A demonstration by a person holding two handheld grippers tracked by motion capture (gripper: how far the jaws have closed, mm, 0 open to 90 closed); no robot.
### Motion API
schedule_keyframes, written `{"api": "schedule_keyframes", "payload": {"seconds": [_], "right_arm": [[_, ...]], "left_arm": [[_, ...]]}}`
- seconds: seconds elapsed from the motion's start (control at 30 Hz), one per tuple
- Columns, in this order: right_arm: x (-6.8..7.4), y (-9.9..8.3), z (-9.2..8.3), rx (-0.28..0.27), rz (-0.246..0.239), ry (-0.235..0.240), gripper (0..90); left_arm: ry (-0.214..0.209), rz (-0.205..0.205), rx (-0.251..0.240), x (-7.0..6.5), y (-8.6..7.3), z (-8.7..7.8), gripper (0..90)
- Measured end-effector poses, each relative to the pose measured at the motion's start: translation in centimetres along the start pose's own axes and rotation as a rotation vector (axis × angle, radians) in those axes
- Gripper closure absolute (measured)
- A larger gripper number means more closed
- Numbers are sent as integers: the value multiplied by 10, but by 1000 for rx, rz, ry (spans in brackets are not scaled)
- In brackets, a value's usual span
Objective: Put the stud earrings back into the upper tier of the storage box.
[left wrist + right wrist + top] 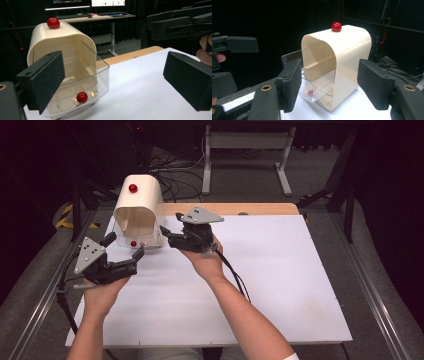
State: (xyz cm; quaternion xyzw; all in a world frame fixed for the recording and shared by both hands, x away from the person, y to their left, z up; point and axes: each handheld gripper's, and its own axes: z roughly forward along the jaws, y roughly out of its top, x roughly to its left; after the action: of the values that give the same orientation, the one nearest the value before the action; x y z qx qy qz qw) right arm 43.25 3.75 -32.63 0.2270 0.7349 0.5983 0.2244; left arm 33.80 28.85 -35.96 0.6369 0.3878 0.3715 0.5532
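A cream box (145, 200) with a rounded hood stands at the back left of the white board (260, 280). A red knob (132, 187) sits on its top. Its clear front flap (100, 72) is swung outward, and a second red knob (82, 97) shows low behind the plastic. My left gripper (124, 246) is open just in front of the box, its pads (45, 80) empty. My right gripper (165, 236) is open at the box's right side, pointing at it, with the hood (347, 65) and top knob (336, 26) framed between its pads (374, 83).
A wooden strip (235, 208) runs along the board's far edge. Behind it stand a white table frame (245, 150) and loose cables on the floor. A desk with monitors (87, 3) lies far beyond the box. The board's right half is bare.
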Motion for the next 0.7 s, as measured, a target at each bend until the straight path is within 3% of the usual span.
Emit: {"api": "schedule_keyframes", "payload": {"seconds": [0.7], "right_arm": [[-15, -8, -37, -32, 32, -38, 249]], "left_arm": [[11, 11, -3, -4, -1, 2, 44]]}}
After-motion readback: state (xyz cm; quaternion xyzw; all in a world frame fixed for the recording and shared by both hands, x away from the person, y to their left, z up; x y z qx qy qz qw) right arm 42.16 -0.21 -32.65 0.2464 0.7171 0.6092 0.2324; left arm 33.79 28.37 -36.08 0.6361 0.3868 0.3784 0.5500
